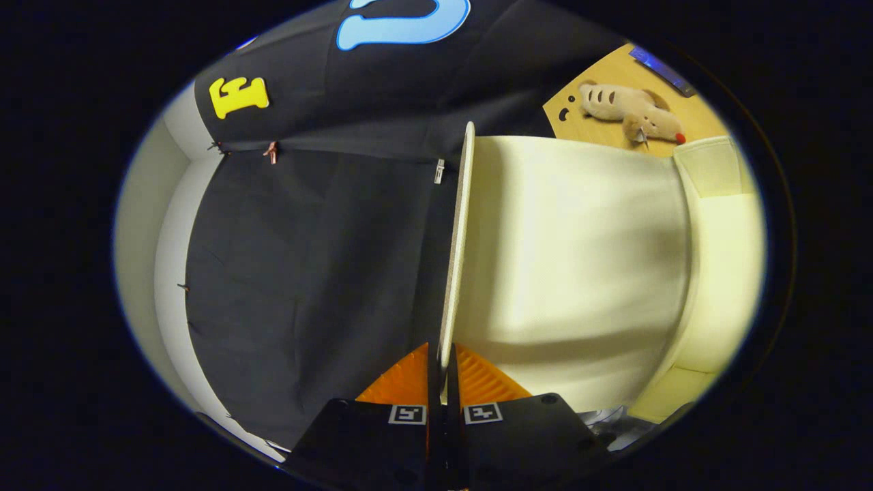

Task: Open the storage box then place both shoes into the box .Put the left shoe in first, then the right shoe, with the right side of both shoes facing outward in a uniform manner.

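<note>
You are holding the tool (443, 368) with its two fingers (477, 378) pressed together on the thin edge of the storage box's lid (458, 239), so the tool is clamped on that lid. The lid is standing edge-on to the camera and is running away from the fingers toward the far side, where its top end is reaching the seam of the dark cloth wall (307, 239). To the right of the lid, the cream-coloured storage box (580, 259) is lying very near, and its smooth pale surface is taking most of the right side of the scene. On the far right of the box a folded flap or wall of the same pale material (723, 225) is showing, but I cannot tell exactly which part of the box it is. Beyond the box, on the far right, a wooden tabletop (614, 75) is carrying a small plush toy (634, 112) with stripes on its back and a red spot at one end. Near this toy a flat blue object (661, 70) is lying at the far edge of the tabletop. On the left, beyond the cloth, a white wall (146, 239) is showing.
</note>
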The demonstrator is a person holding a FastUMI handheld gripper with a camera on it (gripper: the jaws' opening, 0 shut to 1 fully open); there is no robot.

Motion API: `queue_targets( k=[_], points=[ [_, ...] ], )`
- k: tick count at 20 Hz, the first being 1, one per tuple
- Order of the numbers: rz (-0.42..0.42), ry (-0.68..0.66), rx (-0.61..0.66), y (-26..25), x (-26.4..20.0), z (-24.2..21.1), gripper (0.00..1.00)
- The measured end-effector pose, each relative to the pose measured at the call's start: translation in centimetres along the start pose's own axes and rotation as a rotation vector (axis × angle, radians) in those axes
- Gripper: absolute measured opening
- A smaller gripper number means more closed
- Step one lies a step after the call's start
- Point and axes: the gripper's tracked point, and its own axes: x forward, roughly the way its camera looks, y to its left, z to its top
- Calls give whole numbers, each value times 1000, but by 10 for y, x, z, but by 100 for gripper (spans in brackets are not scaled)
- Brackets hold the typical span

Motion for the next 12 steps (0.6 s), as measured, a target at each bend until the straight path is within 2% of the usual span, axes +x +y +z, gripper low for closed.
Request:
queue_targets(
  k=[3,5,10,12],
  points=[
    [-44,3,-18,-14,6,-2,7],
    [-68,3,-43,-19,0,-1,24],
    [-149,-51,-209,-41,-53,10,97],
    [-197,-110,-283,-52,-87,23,97]
  ],
)
